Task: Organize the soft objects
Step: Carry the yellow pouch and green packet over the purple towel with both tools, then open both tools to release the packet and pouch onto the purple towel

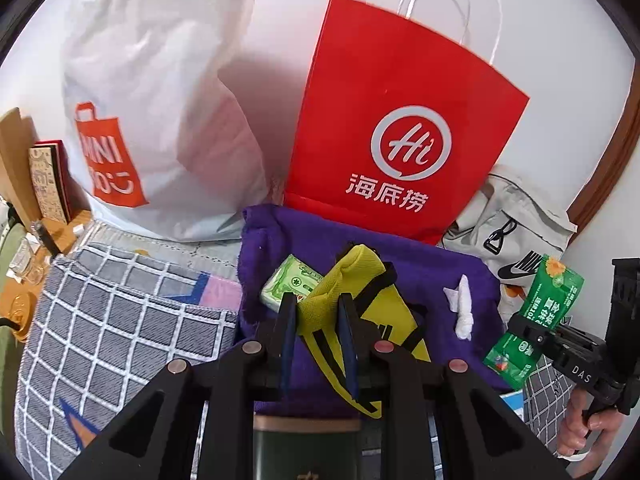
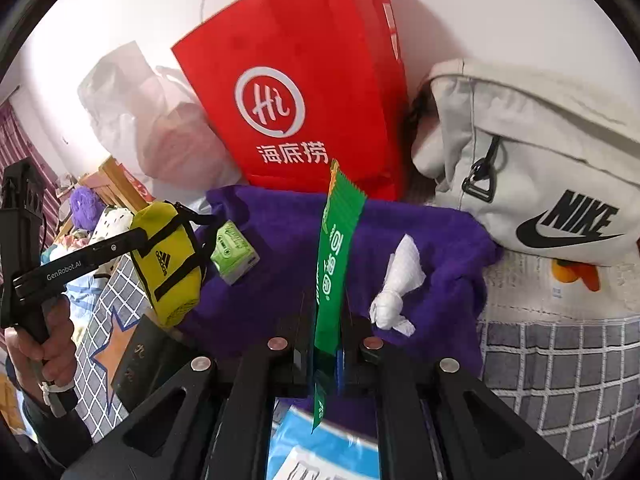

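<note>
The left claw (image 1: 316,316) is clenched on a yellow pouch (image 1: 352,280), pinching its bunched top so the rest hangs free over the purple cloth (image 1: 420,264); the right claw (image 2: 328,320) is clamped flat on a thin green packet (image 2: 338,240), gripped low so most of it stands above the jaws. Both things seem lifted clear of the cloth, probably so each can be carried off to its place. A green tissue pack (image 1: 288,282) and a knotted white tissue (image 1: 462,308) lie on the cloth, unsorted. Behind it a red bag (image 1: 400,120) leans on the wall, reading "Hi" in a white ring above Chinese characters. The white plastic bag (image 1: 160,100) beside it shows an orange Miniso mark, partly creased. The pouch carries "adidas"; the grey sling bag (image 2: 540,160) says "NIKE" with a swoosh. The packet's white Chinese print is too skewed to read. The left tool's arm reads "GenRobot.AI".
</note>
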A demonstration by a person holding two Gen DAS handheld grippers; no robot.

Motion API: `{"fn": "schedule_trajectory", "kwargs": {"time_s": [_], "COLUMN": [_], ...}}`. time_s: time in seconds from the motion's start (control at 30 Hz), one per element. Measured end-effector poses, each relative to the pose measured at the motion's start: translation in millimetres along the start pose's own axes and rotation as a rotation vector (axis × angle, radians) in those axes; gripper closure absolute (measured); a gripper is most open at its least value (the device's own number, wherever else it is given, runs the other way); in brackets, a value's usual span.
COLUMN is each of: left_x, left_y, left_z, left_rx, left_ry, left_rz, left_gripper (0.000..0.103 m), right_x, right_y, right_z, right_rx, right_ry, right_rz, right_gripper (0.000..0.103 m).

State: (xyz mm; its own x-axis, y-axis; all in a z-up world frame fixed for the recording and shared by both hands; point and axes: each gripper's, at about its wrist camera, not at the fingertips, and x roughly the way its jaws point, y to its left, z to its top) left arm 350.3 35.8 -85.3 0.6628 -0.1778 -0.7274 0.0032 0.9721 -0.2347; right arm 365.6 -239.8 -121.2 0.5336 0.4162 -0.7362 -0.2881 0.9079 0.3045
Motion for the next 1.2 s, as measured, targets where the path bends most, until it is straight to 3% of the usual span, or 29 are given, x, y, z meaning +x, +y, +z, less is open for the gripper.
{"fn": "schedule_trajectory", "kwargs": {"time_s": [0.27, 0.47, 0.7, 1.2], "left_x": [34.6, 55.3, 64.9, 65.8], "left_y": [5.3, 19.5, 28.4, 29.1], "left_z": [-5.6, -13.7, -18.8, -19.3], "left_rx": [0.009, -0.003, -0.022, -0.024], "left_ry": [0.07, 0.114, 0.142, 0.181], "left_rz": [-0.009, 0.002, -0.007, 0.001], "left_gripper": [0.083, 0.083, 0.083, 0.079], "right_x": [33.1, 46.7, 59.4, 66.4], "right_y": [-10.8, -16.1, -20.8, -25.8], "right_z": [-5.2, -7.8, -11.9, -11.4], "right_rx": [0.006, 0.009, 0.023, 0.028], "right_ry": [0.077, 0.098, 0.147, 0.186], "right_rz": [0.038, 0.02, 0.046, -0.017], "right_gripper": [0.095, 0.095, 0.095, 0.09]}}
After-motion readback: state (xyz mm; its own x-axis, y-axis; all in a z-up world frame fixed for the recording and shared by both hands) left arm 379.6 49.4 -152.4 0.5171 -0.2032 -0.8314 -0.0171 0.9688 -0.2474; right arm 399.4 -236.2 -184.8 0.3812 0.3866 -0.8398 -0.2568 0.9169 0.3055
